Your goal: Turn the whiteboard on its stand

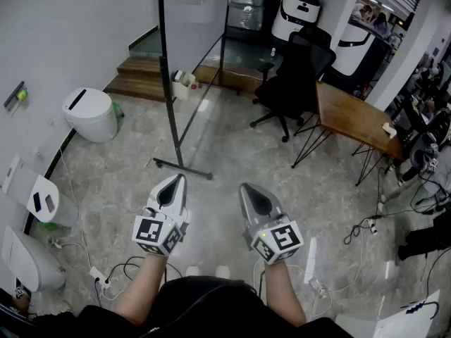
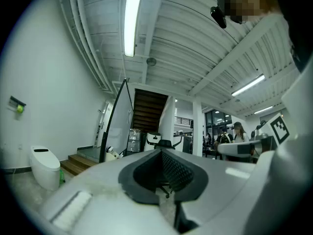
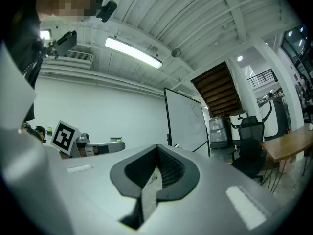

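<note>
White whiteboard (image 1: 194,13) stands well beyond left tongs (image 1: 177,179) and right tongs (image 1: 246,187).

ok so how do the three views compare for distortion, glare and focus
Head view: even light, sharp, only mild bending at the edges. Left gripper view: heavy fisheye, black corners, ceiling light blown out, close foreground soft. Right gripper view: same fisheye and dark corners, whiteboard crisp.
</note>
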The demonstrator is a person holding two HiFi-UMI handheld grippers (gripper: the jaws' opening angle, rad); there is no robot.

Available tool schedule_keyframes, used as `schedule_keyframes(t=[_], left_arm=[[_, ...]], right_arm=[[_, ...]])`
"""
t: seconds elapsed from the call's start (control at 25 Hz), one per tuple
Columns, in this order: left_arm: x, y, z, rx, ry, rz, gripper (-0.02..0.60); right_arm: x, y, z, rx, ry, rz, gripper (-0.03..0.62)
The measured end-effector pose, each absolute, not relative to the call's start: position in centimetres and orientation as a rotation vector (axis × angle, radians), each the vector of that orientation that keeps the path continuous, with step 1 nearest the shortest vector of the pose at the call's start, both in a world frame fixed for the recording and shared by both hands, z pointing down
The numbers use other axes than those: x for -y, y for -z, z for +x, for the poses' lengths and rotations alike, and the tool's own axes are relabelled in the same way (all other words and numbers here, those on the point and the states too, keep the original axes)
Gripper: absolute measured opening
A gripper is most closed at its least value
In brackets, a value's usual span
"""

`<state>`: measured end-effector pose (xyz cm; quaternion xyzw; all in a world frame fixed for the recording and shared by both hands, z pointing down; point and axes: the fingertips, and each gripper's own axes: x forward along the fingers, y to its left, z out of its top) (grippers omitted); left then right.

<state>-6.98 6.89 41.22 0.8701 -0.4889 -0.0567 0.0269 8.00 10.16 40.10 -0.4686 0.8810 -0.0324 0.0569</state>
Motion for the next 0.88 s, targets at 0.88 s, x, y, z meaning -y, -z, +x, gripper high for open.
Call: schedule_keyframes(t=[0.88], left_arm=[[-6.3,-41.2,-5.2,1.637,0.155,2.638,0.002]], right_arm=[[-9.2,-40.7,10.7,-2.714,0.150,-1.295,0.005]])
